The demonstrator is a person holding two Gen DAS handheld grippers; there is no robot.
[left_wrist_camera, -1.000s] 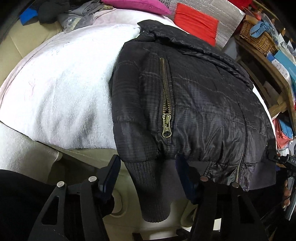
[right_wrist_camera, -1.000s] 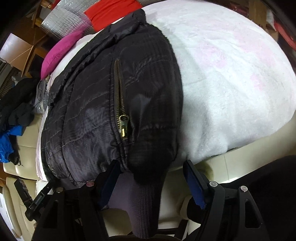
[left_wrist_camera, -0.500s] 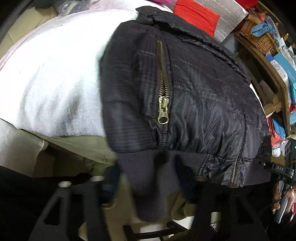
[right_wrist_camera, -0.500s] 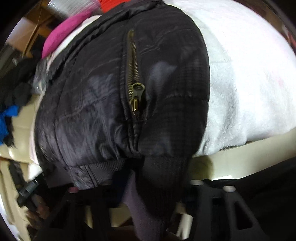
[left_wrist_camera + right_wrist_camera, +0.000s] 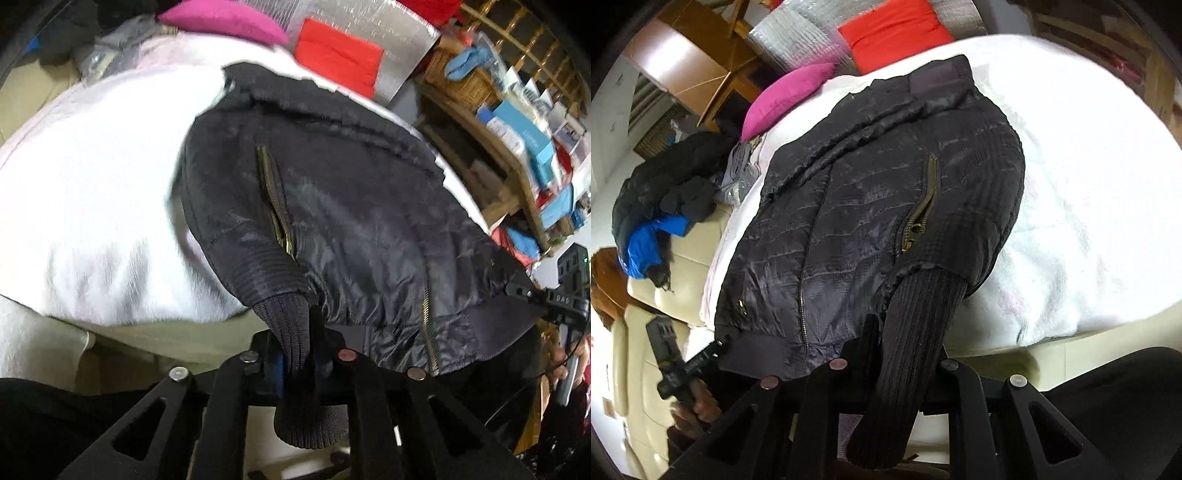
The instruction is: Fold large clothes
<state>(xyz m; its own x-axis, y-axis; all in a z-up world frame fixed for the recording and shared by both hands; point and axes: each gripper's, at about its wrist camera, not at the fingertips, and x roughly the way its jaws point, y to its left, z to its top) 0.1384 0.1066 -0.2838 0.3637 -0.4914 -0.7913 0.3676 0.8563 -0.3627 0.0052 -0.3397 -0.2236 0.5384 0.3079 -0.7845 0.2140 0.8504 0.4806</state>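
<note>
Left wrist view, garment: a black quilted jacket (image 5: 351,206) lies on a white fleecy blanket (image 5: 92,192), its waistband hanging over the near edge.
Left wrist view, tool: the left gripper (image 5: 299,363) has its jaws closing on a ribbed knit cuff (image 5: 295,332) (the cuff's free end hangs below the fingers).
Left wrist view, only here: a wicker basket (image 5: 461,81) and wooden shelving (image 5: 517,173) with blue boxes at right; the right gripper's body appears at the frame's right edge, its jaws hidden.
Left wrist view, background: a magenta cushion (image 5: 221,22) and a red cushion (image 5: 338,61) lie beyond the collar.

Right wrist view, garment: the same jacket, seen from its other side, with a brass pocket zip (image 5: 921,210) partly open.
Right wrist view, tool: the right gripper (image 5: 905,363) has its jaws closing on the other sleeve's ribbed cuff (image 5: 916,325), which runs down between the fingers.
Right wrist view, only here: a heap of dark clothes with a blue piece (image 5: 665,206) on a cream sofa (image 5: 665,295); a hand (image 5: 698,402) grasps the left gripper's handle at lower left.
</note>
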